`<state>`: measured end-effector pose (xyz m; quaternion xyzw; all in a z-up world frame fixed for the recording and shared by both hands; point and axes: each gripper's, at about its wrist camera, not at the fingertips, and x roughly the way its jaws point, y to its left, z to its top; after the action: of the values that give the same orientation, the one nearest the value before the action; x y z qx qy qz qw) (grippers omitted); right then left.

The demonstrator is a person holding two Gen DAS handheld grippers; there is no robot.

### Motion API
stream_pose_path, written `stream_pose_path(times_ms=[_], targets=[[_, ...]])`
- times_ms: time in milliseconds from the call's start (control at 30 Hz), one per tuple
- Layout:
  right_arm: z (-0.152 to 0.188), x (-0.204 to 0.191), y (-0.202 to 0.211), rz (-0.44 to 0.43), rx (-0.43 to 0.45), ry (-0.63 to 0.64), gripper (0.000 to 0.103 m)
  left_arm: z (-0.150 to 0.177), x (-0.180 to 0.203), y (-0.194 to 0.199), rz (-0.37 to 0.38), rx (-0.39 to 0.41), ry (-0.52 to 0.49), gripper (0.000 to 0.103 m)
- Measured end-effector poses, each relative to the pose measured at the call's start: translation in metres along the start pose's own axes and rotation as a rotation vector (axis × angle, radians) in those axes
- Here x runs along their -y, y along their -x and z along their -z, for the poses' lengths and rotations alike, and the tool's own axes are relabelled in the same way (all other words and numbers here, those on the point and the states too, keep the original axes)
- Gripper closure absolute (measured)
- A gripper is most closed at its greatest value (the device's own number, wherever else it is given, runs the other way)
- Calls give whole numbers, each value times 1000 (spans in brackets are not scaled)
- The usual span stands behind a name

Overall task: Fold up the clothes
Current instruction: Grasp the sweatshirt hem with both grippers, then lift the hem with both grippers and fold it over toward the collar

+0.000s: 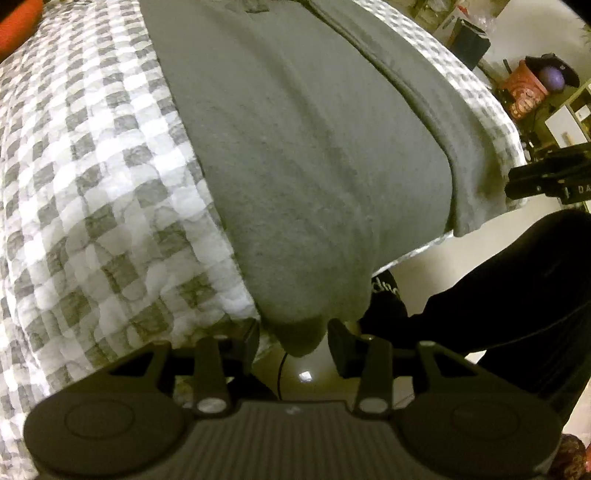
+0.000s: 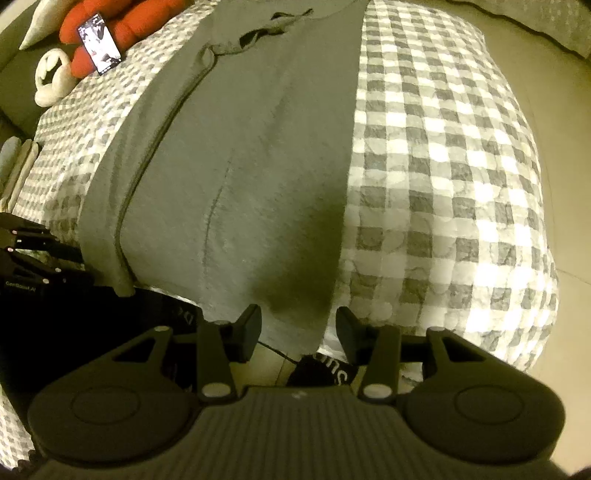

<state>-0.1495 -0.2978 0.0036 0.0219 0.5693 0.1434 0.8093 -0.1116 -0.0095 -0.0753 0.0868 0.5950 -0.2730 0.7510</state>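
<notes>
A grey garment (image 1: 303, 147) lies folded lengthwise on a grey-and-white checked quilt (image 1: 92, 184), its near end hanging over the bed edge. My left gripper (image 1: 293, 336) is open, with the garment's hanging left corner between its fingers. In the right wrist view the same garment (image 2: 251, 166) runs away from me over the quilt (image 2: 443, 166). My right gripper (image 2: 297, 328) is open, with the garment's hanging right corner between its fingers. The right gripper also shows at the right edge of the left wrist view (image 1: 550, 177), and the left gripper at the left edge of the right wrist view (image 2: 33, 251).
The person's dark-clothed legs (image 1: 517, 288) stand close to the bed edge. A red cushion (image 2: 122, 33), a phone (image 2: 99, 42) and a white ring-shaped object (image 2: 53, 79) lie at the far end of the bed. Cluttered shelves (image 1: 532, 88) stand beyond the bed.
</notes>
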Motion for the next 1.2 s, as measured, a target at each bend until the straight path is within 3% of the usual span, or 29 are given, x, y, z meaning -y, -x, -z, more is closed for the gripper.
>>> stream_pose_path(times_ms=[467,733,1000,1133,1200], targets=[[0,17,-10,-28,-62,4,53,-11,-13,-8,73,-38,22,58],[-6,41,-17,-116,-127,-25,53,-22,-26,-20,163,-104,21,58],[-13,38,-21,-137,-175,-2,53,-27,-23,-30,172,-134,9,61],[-16,39,-24,-146,-189,-6,55,-28,-26,-32,171,-137,12,72],[-15,38,-25,-141,-193,2,70,-27,-26,-32,191,-141,7,84]])
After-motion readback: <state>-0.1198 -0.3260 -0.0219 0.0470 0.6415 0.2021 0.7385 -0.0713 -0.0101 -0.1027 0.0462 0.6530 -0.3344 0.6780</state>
